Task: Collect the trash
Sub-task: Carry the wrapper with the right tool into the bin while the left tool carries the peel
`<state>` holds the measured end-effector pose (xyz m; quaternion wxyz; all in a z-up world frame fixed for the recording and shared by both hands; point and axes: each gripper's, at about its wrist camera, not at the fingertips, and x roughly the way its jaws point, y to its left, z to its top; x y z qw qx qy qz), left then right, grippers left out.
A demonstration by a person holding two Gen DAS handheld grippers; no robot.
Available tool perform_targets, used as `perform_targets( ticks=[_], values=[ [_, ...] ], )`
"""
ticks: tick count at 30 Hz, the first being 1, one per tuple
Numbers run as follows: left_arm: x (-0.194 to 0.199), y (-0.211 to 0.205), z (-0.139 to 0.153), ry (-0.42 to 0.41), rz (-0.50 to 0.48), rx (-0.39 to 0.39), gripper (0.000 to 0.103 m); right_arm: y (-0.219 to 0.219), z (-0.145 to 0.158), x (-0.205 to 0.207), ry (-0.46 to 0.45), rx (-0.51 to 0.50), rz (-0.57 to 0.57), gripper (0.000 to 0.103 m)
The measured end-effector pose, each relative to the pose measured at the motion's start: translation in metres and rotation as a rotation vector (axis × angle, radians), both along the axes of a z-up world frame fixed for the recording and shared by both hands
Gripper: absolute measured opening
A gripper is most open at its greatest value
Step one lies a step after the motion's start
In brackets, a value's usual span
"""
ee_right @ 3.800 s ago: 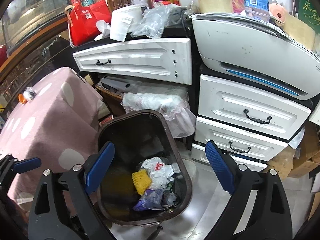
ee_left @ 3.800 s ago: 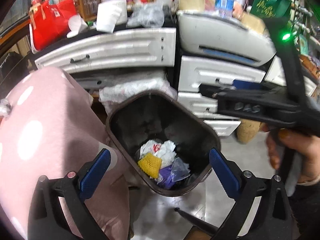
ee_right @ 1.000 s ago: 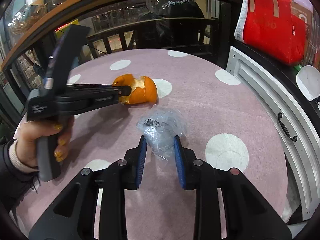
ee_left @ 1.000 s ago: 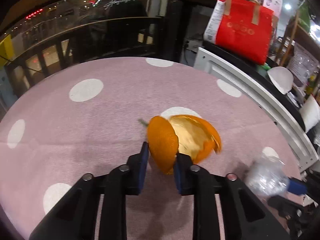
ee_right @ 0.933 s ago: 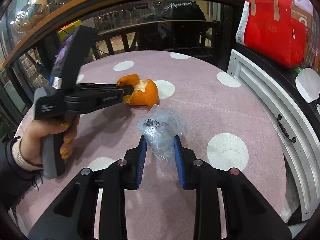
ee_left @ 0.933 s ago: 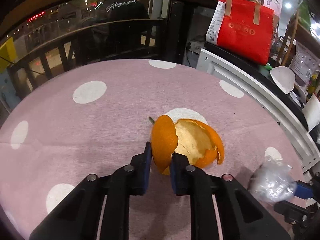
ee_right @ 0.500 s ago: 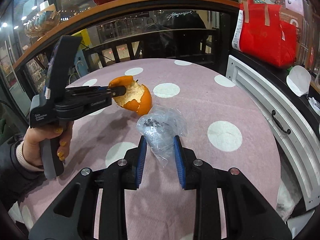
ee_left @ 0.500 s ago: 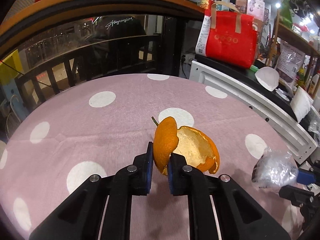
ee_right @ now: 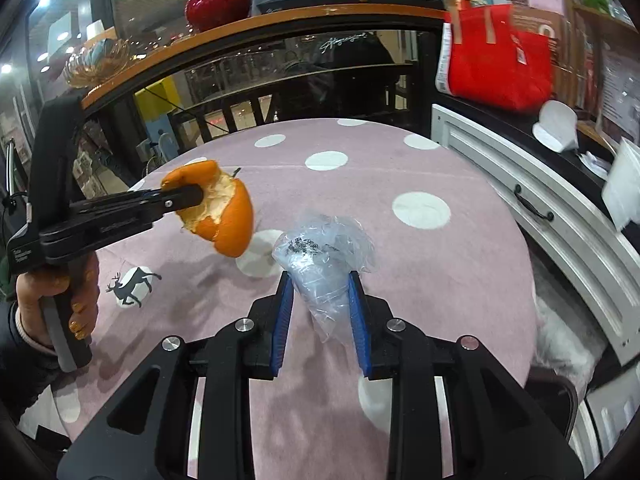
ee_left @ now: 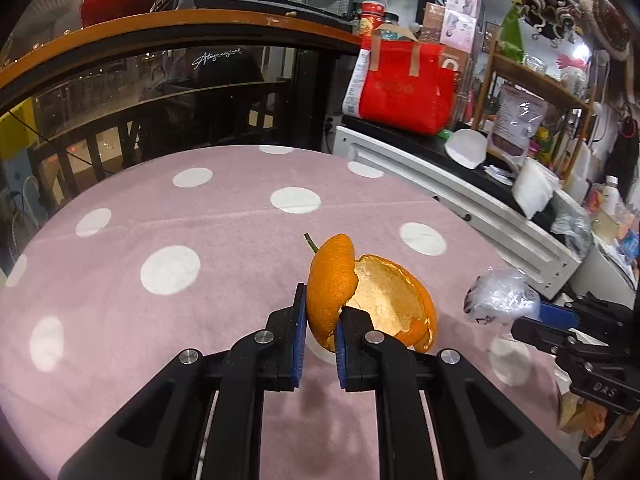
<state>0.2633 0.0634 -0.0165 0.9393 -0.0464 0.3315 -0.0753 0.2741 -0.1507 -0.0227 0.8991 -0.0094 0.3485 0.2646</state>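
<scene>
My left gripper (ee_left: 320,316) is shut on an orange peel (ee_left: 360,296) and holds it above the pink polka-dot table (ee_left: 200,240). In the right wrist view the peel (ee_right: 224,216) hangs from the left gripper (ee_right: 188,196) at the left. My right gripper (ee_right: 320,300) is shut on a crumpled clear plastic bag (ee_right: 320,256), lifted off the table (ee_right: 440,260). The bag (ee_left: 500,296) and right gripper also show at the right of the left wrist view.
A white drawer cabinet (ee_right: 540,208) runs along the table's right side, with a red bag (ee_right: 500,64) and a white lid (ee_right: 556,124) on top. A dark glass counter with a wooden rim (ee_left: 180,28) stands behind the table. Cluttered shelves (ee_left: 540,120) are at the right.
Both grippers have risen off the table with their loads: the peel and the plastic bag now hang higher above the cloth. The view has tilted up toward the counter.
</scene>
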Motion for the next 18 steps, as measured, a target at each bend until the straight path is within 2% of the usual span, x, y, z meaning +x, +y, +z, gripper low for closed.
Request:
perform_targets(
  ticks=[10,18],
  values=[
    [-0.06,-0.056,0.005,-0.025,-0.111,-0.028,0.012,-0.081,-0.006,-0.056,-0.007,0.031,-0.135,0.028],
    [-0.087,-0.105,0.003,-0.021,-0.195,-0.03,0.012,-0.144,-0.025,-0.09,0.018,0.023,-0.274,0.028]
  ],
)
